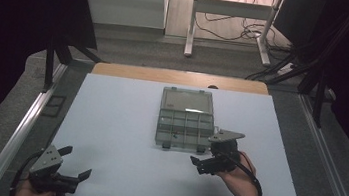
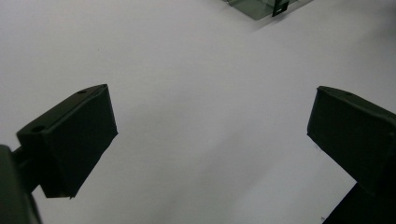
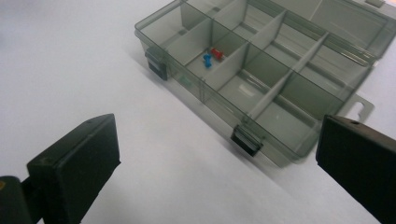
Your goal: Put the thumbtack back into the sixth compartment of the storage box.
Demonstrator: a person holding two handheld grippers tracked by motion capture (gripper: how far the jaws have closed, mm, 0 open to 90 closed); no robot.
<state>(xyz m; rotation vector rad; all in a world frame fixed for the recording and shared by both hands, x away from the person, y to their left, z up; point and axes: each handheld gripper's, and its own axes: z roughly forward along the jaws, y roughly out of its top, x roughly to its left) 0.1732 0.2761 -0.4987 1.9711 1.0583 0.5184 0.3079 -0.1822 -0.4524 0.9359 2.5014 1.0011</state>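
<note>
Looked light, stiff and slick: thin smoky-plastic compartment box (image 3: 261, 70), lid open. Best taken by front wall between latches (image 3: 246, 139). Right gripper (image 1: 203, 163) and left gripper (image 1: 75, 163) gaped wide, holding nothing.

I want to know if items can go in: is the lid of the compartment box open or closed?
Open. The compartment box shows bare dividers, its lid lies flat behind them, and a blue piece and a red piece sit uncovered inside.

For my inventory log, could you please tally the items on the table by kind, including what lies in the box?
Compartment box: 1
Blue pin: 1
Red pin: 1
Hand-held gripper: 2, left hand-held gripper and right hand-held gripper
Total: 5
</note>
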